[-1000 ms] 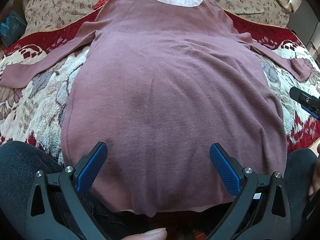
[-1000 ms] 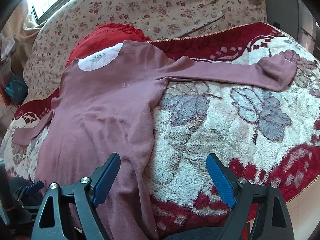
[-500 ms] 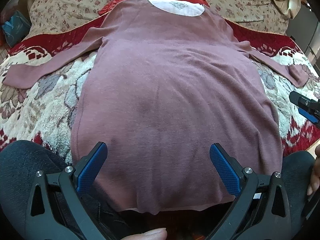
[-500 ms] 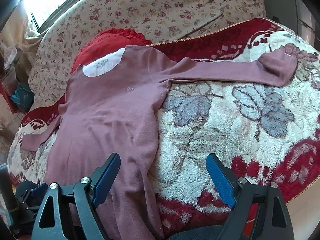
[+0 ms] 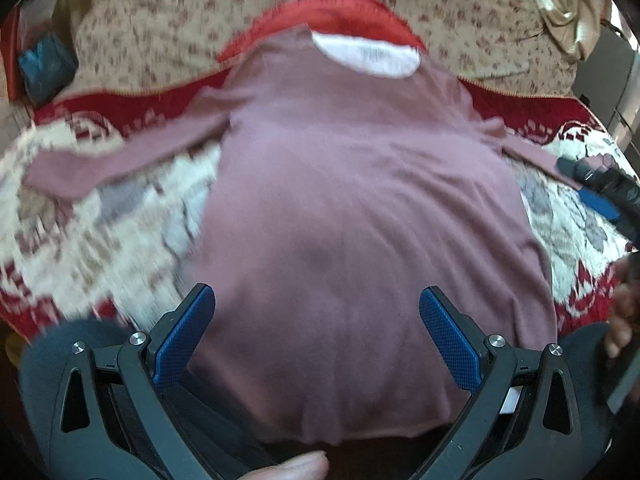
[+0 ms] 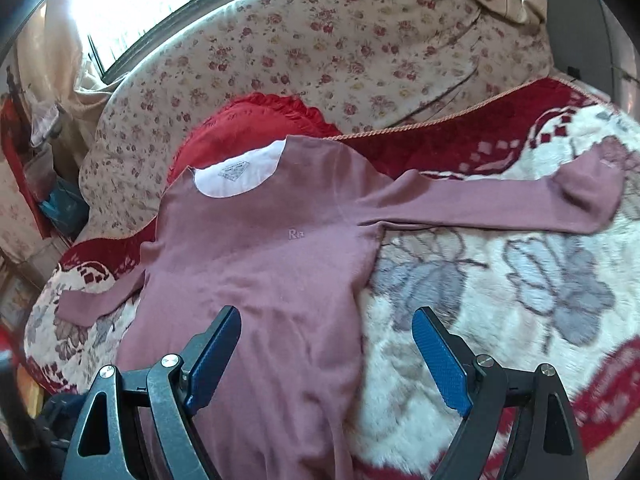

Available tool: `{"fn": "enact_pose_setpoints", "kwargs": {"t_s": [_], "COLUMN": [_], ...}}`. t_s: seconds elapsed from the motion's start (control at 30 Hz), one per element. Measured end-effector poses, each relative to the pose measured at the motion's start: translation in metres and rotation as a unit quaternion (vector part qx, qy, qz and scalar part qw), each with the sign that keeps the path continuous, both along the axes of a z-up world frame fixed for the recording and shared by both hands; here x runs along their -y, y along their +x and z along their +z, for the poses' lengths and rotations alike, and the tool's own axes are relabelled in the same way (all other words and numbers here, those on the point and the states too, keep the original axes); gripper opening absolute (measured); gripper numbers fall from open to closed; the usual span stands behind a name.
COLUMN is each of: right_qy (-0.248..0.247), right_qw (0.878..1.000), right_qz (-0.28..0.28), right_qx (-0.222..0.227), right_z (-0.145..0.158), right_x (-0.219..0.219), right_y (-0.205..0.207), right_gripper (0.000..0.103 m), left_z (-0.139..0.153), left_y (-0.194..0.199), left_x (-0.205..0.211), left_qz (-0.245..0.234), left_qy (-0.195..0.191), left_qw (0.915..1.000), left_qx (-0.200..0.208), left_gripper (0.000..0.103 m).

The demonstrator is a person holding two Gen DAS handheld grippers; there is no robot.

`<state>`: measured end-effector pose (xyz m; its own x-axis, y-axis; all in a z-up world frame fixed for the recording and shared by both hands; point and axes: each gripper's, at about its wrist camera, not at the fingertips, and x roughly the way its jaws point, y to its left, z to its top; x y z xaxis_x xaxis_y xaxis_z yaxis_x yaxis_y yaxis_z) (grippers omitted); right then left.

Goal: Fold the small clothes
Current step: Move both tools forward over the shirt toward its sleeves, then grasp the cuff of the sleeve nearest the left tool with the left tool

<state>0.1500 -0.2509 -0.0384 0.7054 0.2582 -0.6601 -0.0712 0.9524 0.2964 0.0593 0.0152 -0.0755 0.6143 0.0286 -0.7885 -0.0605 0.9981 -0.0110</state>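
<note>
Left wrist view was smeared with blur, yet it showed a mauve long-sleeved top (image 5: 360,216) spread flat on a red and cream floral blanket (image 5: 100,248) on the bed. At nine o'clock its one sleeve (image 5: 120,156) lay stretched outward over the blanket. The body of the top filled the middle, with the white neck lining (image 5: 366,54) at twelve o'clock against a red cushion (image 5: 332,14), and a flowered coverlet (image 5: 152,44) lay beyond. The hem hung at six o'clock over the person's dark-trousered lap. The left gripper (image 5: 316,340) hovered above the lower part of the top with its jaws spread wide, blue pads apart and nothing between them. At three o'clock the tip of the right gripper (image 5: 600,196) came in from the frame's edge, over the blanket beside the top's far side. Right wrist view gave the same top (image 6: 260,264) at nine to ten o'clock, its left sleeve end (image 6: 92,304) on the blanket, small pale lettering on the chest, and the neck lining (image 6: 236,178) at eleven o'clock. The other sleeve (image 6: 500,200) reached out flat toward two o'clock across the blanket (image 6: 520,300). The right gripper (image 6: 326,354) had its jaws wide open and empty too, one pad above the top's side edge and the other above bare blanket.
</note>
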Motion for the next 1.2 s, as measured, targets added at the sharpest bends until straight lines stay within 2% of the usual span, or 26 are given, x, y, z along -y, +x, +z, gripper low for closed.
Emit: {"fn": "enact_pose_setpoints", "kwargs": {"t_s": [0.07, 0.13, 0.23, 0.33, 0.4, 0.5, 0.6, 0.67, 0.73, 0.83, 0.9, 1.03, 1.1, 1.2], "right_qy": [0.007, 0.013, 0.024, 0.031, 0.036, 0.035, 0.030, 0.023, 0.020, 0.022, 0.017, 0.001, -0.007, -0.018], "right_qw": [1.000, 1.000, 1.000, 0.999, 0.999, 0.999, 0.999, 1.000, 1.000, 1.000, 1.000, 1.000, 1.000, 1.000], "right_qz": [-0.007, -0.013, -0.014, -0.017, -0.016, -0.012, -0.008, -0.005, -0.006, -0.010, -0.013, -0.012, -0.010, -0.008], "right_qx": [-0.009, 0.002, 0.007, 0.003, 0.004, 0.006, 0.008, 0.006, 0.005, 0.003, 0.002, -0.002, -0.006, -0.007], "right_z": [-0.007, -0.007, -0.008, -0.010, -0.012, -0.012, -0.013, -0.015, -0.016, -0.017, -0.017, -0.019, -0.021, -0.022], "right_x": [0.003, 0.007, 0.011, 0.013, 0.015, 0.014, 0.013, 0.011, 0.012, 0.013, 0.012, 0.006, 0.003, 0.000], "right_y": [0.006, 0.004, 0.002, 0.003, 0.001, 0.001, 0.001, 0.003, 0.003, 0.005, 0.005, 0.008, 0.010, 0.010], "right_gripper": [0.086, 0.086, 0.086, 0.086, 0.086, 0.086, 0.086, 0.086, 0.086, 0.086, 0.086, 0.086, 0.086, 0.086], "left_z": [0.011, 0.021, 0.029, 0.046, 0.063, 0.087, 0.075, 0.053, 0.037, 0.023, 0.016, 0.002, -0.003, -0.007], "left_y": [0.004, 0.010, 0.025, 0.040, 0.049, 0.063, 0.078, 0.085, 0.085, 0.073, 0.066, 0.061, 0.064, 0.071], "left_x": [-0.003, -0.009, -0.012, -0.027, -0.051, -0.121, -0.200, -0.262, -0.322, -0.393, -0.422, -0.448, -0.453, -0.465], "left_qz": [-0.020, -0.035, -0.070, -0.083, -0.068, -0.018, 0.042, 0.102, 0.171, 0.234, 0.254, 0.268, 0.273, 0.265], "left_qy": [0.014, 0.001, -0.021, -0.035, -0.042, -0.083, -0.120, -0.136, -0.138, -0.203, -0.235, -0.297, -0.309, -0.347], "left_qw": [0.9993, 0.9984, 0.9971, 0.9959, 0.9966, 0.9958, 0.9919, 0.9854, 0.9753, 0.9508, 0.9380, 0.9163, 0.9110, 0.8985], "left_qx": [0.028, 0.044, 0.018, 0.016, 0.022, 0.034, 0.014, -0.011, -0.021, -0.006, 0.002, 0.021, 0.021, 0.044], "left_gripper": [0.103, 0.103, 0.103, 0.103, 0.103, 0.103, 0.102, 0.102, 0.102, 0.099, 0.099, 0.098, 0.097, 0.097]}}
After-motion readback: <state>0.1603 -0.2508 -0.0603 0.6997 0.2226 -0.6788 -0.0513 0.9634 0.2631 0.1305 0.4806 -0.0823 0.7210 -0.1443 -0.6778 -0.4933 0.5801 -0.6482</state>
